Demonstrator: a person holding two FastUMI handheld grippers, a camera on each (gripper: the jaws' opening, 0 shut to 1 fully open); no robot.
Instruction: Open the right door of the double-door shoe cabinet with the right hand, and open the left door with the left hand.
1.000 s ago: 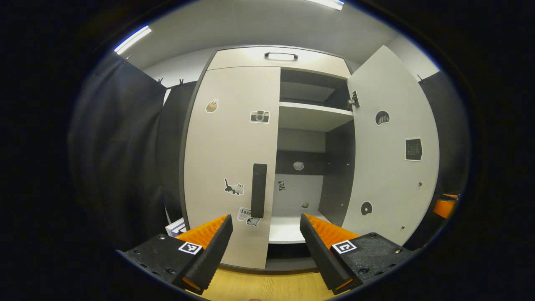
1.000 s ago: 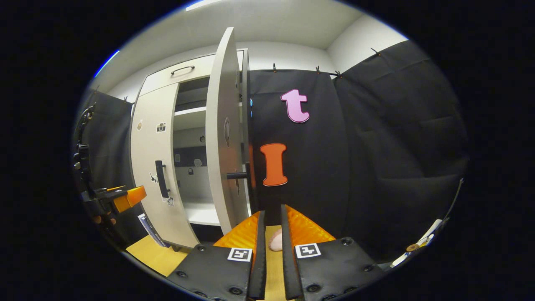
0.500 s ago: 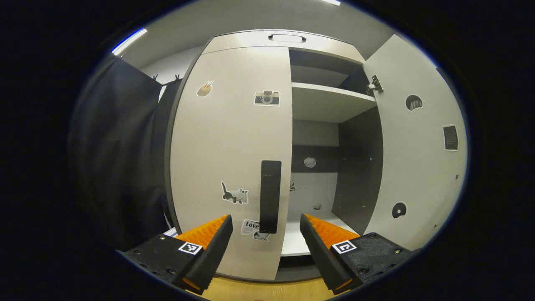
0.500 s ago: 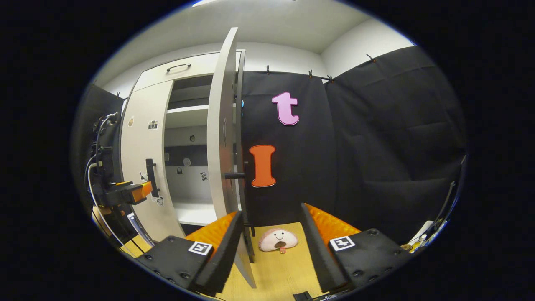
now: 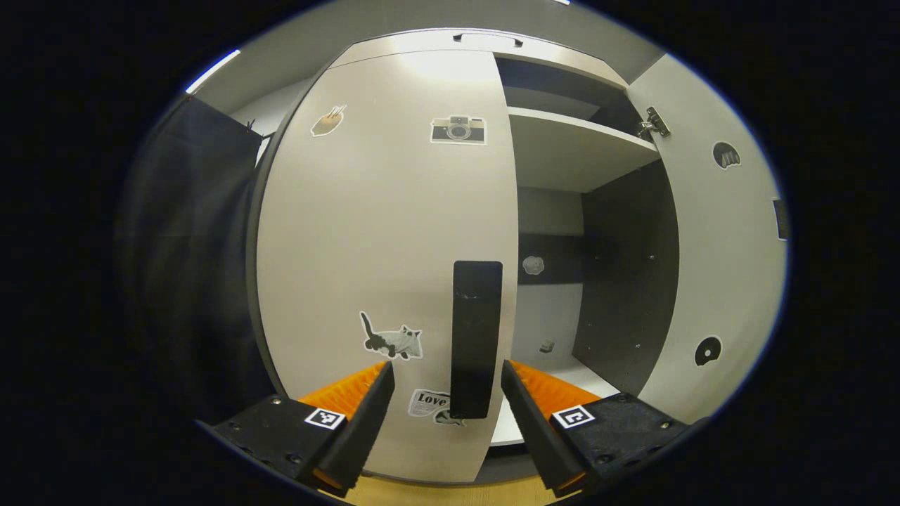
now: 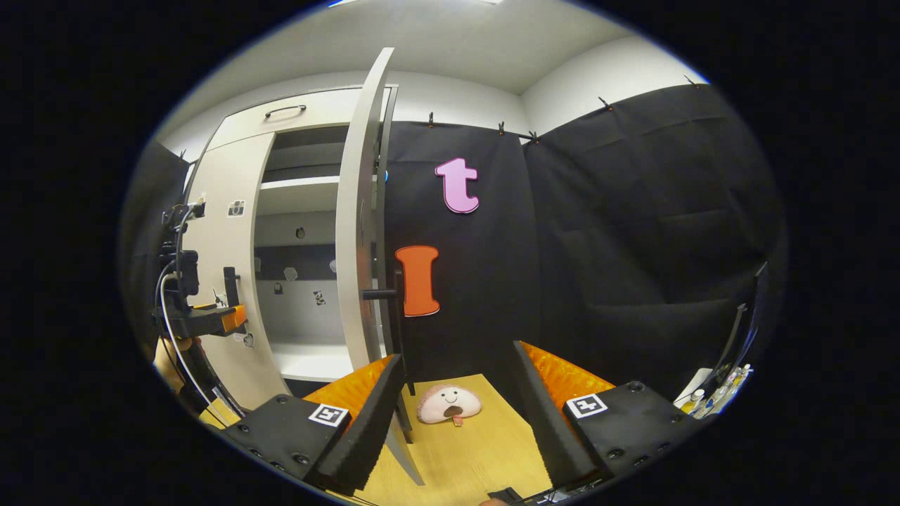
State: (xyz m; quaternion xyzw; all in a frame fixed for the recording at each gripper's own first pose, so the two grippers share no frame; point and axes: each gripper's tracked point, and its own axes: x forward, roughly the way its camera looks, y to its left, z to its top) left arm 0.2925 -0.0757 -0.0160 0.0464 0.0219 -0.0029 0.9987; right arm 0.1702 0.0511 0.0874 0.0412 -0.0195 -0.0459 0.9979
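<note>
Left claw (image 5: 447, 411) lined up on the shut left door's handle (image 5: 477, 337); right door (image 6: 357, 232) already swung open.

The left door (image 5: 380, 232) is a stiff hinged panel, likely light; its rigid vertical bar handle, at the edge nearest the open half, is the hold. Left claw fingers spread wide either side of the handle's lower end, not touching. Right claw (image 6: 457, 414) gapes too, level, just off the right door's edge.

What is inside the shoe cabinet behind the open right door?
Behind the open right door a bare white shelf, a lower white floor panel and small stickers on the back wall show. The closed left door hides the cabinet's other half.
</note>
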